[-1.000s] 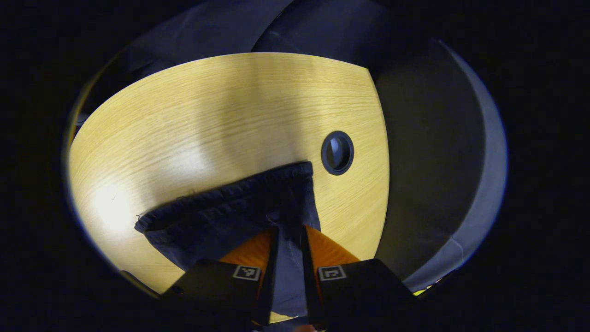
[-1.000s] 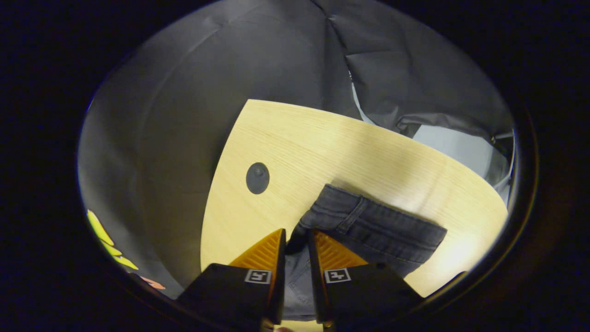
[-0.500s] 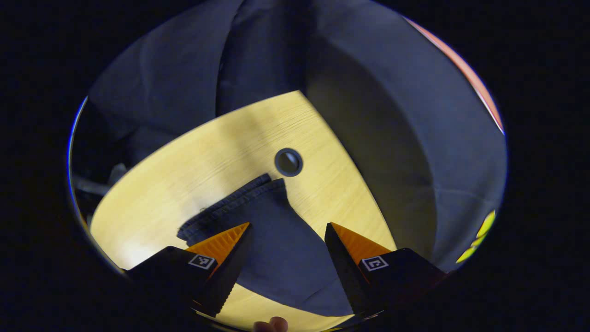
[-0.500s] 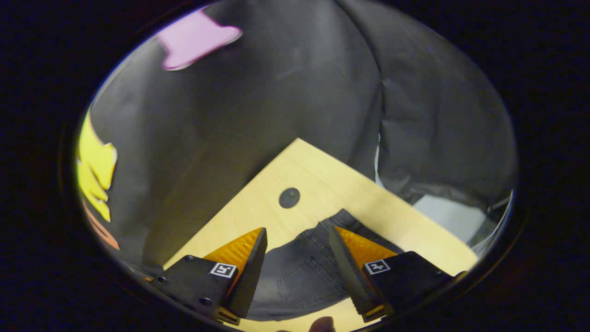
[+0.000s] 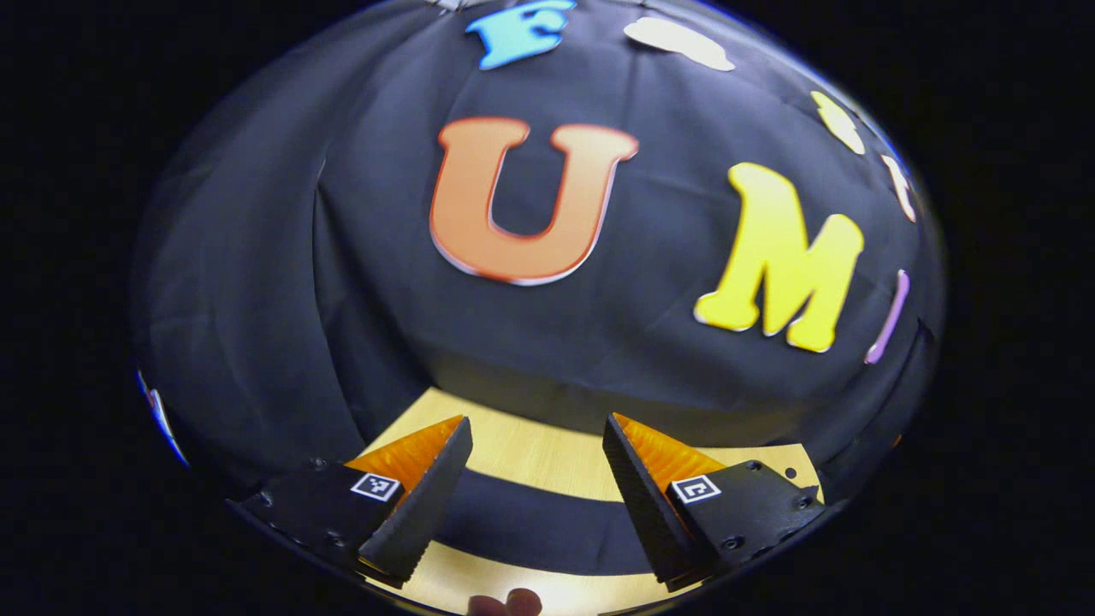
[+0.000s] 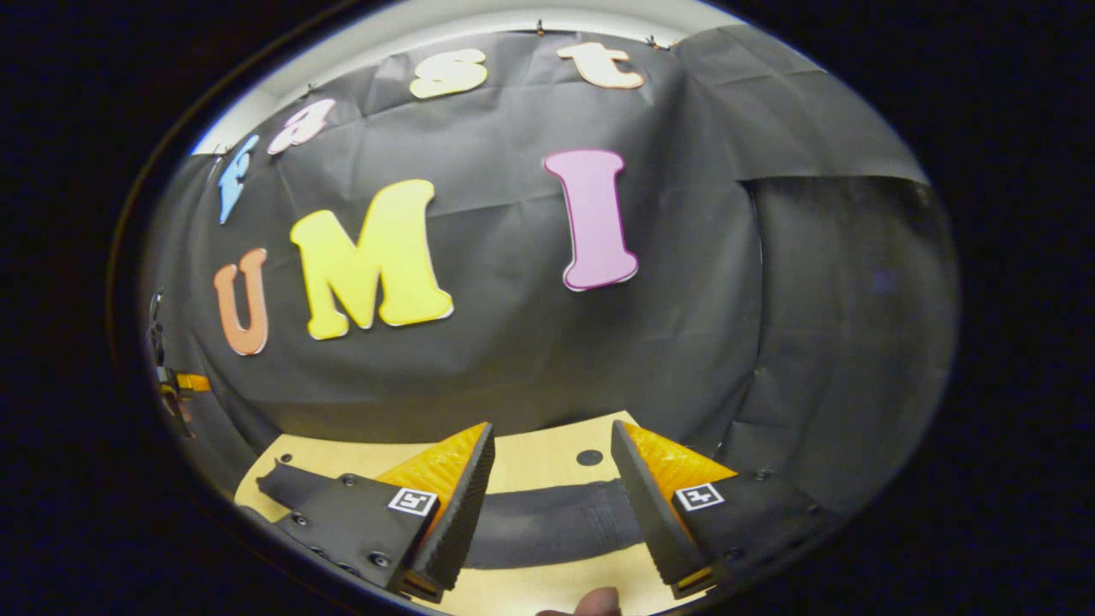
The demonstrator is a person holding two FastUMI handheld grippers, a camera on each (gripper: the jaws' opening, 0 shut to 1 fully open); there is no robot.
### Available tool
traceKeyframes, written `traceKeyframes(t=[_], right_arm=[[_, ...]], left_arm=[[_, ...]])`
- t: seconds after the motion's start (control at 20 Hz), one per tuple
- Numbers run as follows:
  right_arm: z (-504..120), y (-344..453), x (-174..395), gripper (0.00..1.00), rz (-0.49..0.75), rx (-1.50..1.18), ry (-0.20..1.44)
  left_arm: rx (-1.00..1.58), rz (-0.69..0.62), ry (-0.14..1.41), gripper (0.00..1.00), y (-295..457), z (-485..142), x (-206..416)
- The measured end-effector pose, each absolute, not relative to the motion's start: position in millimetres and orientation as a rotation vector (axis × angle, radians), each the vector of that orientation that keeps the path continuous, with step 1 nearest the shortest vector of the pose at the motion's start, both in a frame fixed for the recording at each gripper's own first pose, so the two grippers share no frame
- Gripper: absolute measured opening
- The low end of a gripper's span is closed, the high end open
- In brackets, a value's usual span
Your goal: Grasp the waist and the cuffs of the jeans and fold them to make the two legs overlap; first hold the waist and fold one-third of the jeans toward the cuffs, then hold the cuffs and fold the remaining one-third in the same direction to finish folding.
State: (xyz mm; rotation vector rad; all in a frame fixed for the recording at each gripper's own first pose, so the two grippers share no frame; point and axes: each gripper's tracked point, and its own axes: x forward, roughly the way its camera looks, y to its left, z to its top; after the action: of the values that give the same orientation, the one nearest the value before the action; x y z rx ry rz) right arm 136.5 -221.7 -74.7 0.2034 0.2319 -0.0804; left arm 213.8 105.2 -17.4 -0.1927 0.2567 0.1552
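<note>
Both jaws stand wide with nothing between them, my left gripper [image 5: 535,436] and right gripper [image 6: 552,441] having lifted since letting go. Jeans [image 6: 547,522] lie flat on the table [image 6: 539,458] below my fingers.

I can read no words, brands or numbers here; I see just a small square black-and-white coded tag [image 5: 376,487] on each finger, low in both views.
</note>
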Motion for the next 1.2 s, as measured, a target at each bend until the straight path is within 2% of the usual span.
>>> traceKeyframes(t=[0.05,0.15,0.2,0.25,0.3,0.5,0.8,0.9,1.2], right_arm=[[-73,-215,117,0.92,-0.080,0.187,0.232],[-65,-209,83,0.82,-0.115,0.136,0.204],[-60,-207,69,0.93,-0.132,0.125,0.181],[-61,-207,58,0.82,-0.151,0.122,0.176],[-65,-207,50,0.88,-0.155,0.128,0.180],[-109,-226,34,0.90,-0.196,0.206,0.263],[-222,-269,72,0.87,-0.301,0.395,0.424],[-265,-287,97,0.90,-0.339,0.412,0.456],[-352,-335,165,0.89,-0.445,0.539,0.511]], left_arm=[[-0.178,0.148,0.235,0.99,96,-15,199],[-0.152,0.142,0.202,0.99,81,-11,170],[-0.143,0.131,0.191,0.99,67,-11,157],[-0.130,0.123,0.183,0.98,56,-13,145],[-0.127,0.129,0.184,0.98,46,-14,132],[-0.140,0.112,0.190,0.98,17,-16,104],[-0.106,0.134,0.217,0.98,11,-8,97],[-0.106,0.150,0.240,0.98,10,-8,95],[-0.102,0.217,0.303,0.98,11,-18,94]])
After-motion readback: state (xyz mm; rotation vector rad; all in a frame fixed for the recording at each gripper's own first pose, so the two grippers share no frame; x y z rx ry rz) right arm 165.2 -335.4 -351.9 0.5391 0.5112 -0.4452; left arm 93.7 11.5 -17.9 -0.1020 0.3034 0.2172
